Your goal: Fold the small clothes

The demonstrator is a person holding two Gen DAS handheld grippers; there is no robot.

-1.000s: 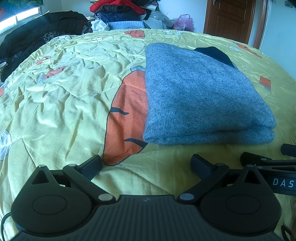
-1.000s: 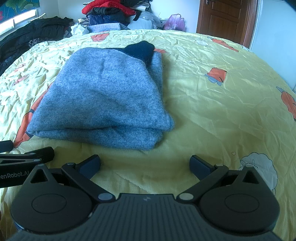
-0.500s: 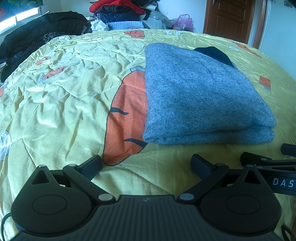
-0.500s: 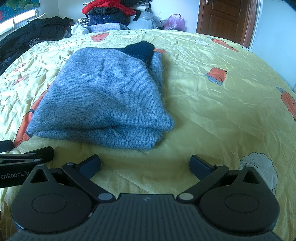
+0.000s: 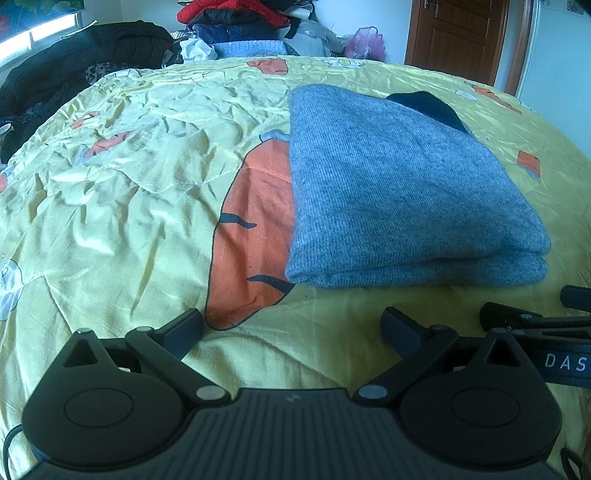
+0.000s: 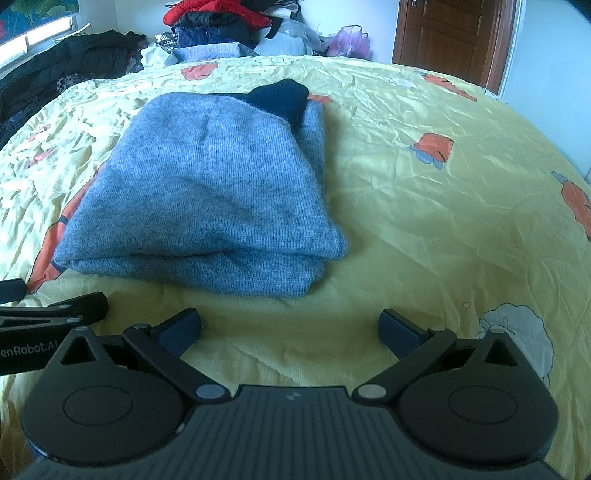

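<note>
The bed [image 5: 129, 184] was covered with a wrinkled yellow sheet [image 6: 424, 221] printed with orange carrots and white sheep. A folded grey sweater [image 5: 399, 192] lay flat on it, partly covering one large carrot print [image 5: 251, 236], with a dark piece of cloth [image 6: 284, 96] at its far end. At the far edge of the bed sat a pile of clothes [image 5: 229, 18] and a black coat [image 5: 74, 59].
</note>
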